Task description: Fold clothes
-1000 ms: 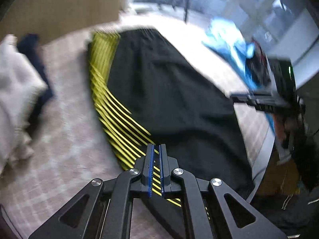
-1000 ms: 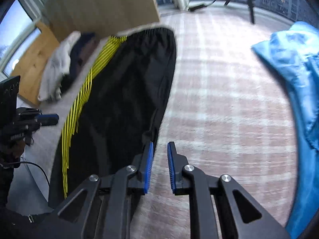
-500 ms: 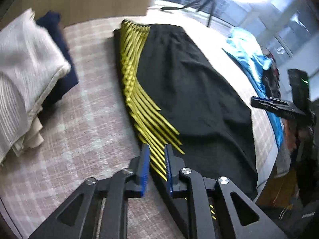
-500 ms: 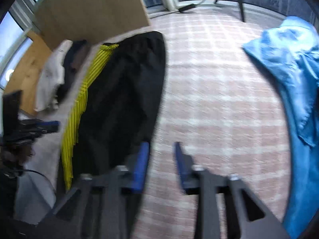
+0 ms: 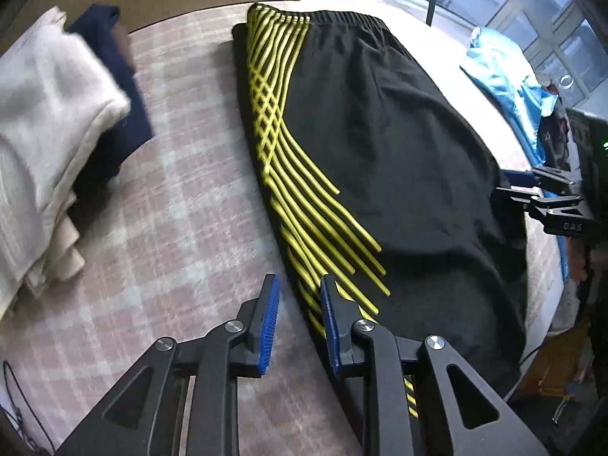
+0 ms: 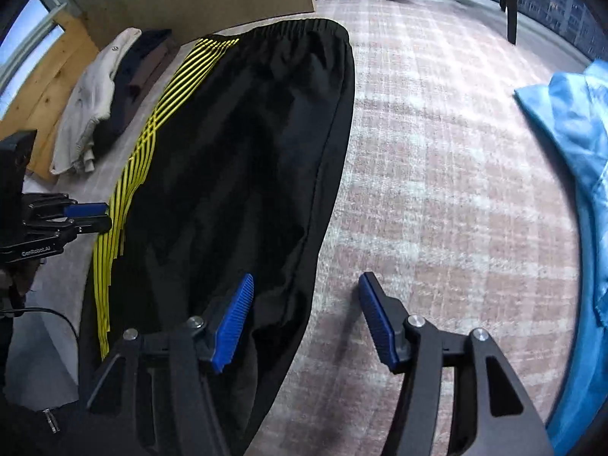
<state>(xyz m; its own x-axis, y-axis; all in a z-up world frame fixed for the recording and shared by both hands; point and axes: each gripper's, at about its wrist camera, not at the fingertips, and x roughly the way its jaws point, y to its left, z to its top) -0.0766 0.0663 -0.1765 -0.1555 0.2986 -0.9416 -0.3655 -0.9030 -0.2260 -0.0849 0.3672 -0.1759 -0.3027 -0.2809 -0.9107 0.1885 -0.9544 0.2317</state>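
Black pants (image 5: 399,159) with yellow stripes lie flat along the bench (image 5: 159,235). My left gripper (image 5: 296,315) is partly open and empty at their striped edge; my right gripper (image 6: 304,311) is wide open and empty, straddling the opposite edge. Uneven grabs could skew the fold, or pinch only the top layer.

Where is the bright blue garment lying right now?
The bright blue garment lies crumpled at the right edge of the right wrist view, on the pink checked cloth, well apart from the black trousers with yellow stripes.
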